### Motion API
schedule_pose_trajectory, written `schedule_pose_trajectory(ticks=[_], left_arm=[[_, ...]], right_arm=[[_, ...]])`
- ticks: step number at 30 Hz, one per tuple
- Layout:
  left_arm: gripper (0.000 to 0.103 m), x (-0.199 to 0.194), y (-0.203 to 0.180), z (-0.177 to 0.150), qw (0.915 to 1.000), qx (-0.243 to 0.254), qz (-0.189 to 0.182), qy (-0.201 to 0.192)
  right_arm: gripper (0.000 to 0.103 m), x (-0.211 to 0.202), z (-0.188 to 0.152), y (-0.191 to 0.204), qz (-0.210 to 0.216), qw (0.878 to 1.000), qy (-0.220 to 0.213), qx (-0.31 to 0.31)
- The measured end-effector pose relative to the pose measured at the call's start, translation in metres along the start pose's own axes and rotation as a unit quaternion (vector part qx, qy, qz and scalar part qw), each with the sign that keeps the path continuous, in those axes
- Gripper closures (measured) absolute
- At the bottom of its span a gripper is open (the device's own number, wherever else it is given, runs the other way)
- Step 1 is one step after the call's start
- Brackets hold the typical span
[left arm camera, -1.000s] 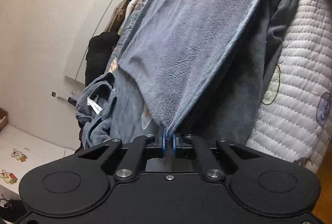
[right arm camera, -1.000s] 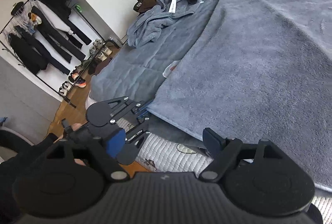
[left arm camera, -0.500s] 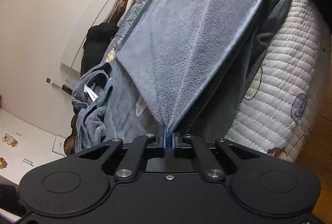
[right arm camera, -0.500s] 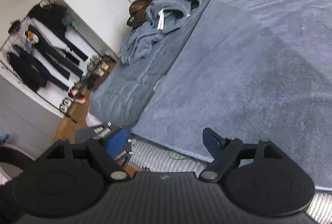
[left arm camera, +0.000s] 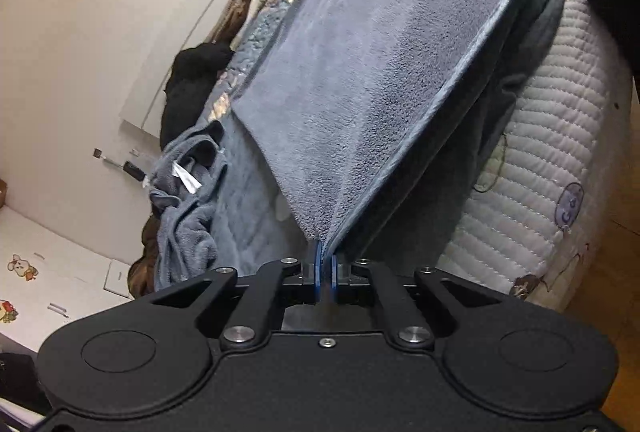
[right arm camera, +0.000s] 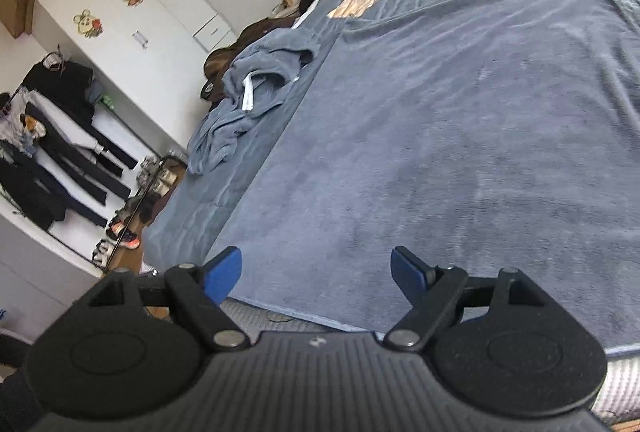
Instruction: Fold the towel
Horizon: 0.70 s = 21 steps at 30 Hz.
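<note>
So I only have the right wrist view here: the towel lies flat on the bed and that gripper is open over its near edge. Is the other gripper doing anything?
Observer: Yes. The left gripper is shut on a corner of the towel, lifted off the bed.
Reviewer: Does the towel hang past the bed edge there?
Observer: A darker blanket drapes over the side beneath it, onto the white quilted mattress.
Reviewer: Anything printed on that mattress?
Observer: A small cartoon patch on its side.
</note>
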<state>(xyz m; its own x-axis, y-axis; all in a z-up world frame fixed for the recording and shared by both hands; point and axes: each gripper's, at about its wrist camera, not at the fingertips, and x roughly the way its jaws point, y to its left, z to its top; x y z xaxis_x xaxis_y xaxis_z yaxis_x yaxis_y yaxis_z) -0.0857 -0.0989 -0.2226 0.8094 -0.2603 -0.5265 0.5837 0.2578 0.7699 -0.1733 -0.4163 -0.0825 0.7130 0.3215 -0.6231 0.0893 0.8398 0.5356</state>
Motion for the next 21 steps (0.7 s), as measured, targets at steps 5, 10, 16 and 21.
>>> schedule_pose_trajectory(ticks=[5, 10, 16, 21], left_arm=[[0.098, 0.009, -0.005, -0.001, 0.9999, -0.009, -0.005, 0.009], [0.098, 0.015, -0.005, 0.0, 0.9999, -0.004, -0.005, 0.014], [0.098, 0.02, -0.007, 0.002, 0.9997, 0.003, -0.005, 0.024], [0.098, 0.021, -0.008, 0.005, 0.9995, 0.002, -0.001, 0.032]], right_arm=[[0.022, -0.058, 0.002, -0.062, -0.071, 0.997, -0.03, 0.012], [0.022, -0.119, -0.013, -0.156, -0.162, 0.981, -0.059, 0.084], [0.022, -0.144, -0.039, -0.233, -0.186, 0.97, -0.089, 0.129], [0.022, -0.131, -0.051, -0.269, -0.189, 0.972, -0.072, 0.12]])
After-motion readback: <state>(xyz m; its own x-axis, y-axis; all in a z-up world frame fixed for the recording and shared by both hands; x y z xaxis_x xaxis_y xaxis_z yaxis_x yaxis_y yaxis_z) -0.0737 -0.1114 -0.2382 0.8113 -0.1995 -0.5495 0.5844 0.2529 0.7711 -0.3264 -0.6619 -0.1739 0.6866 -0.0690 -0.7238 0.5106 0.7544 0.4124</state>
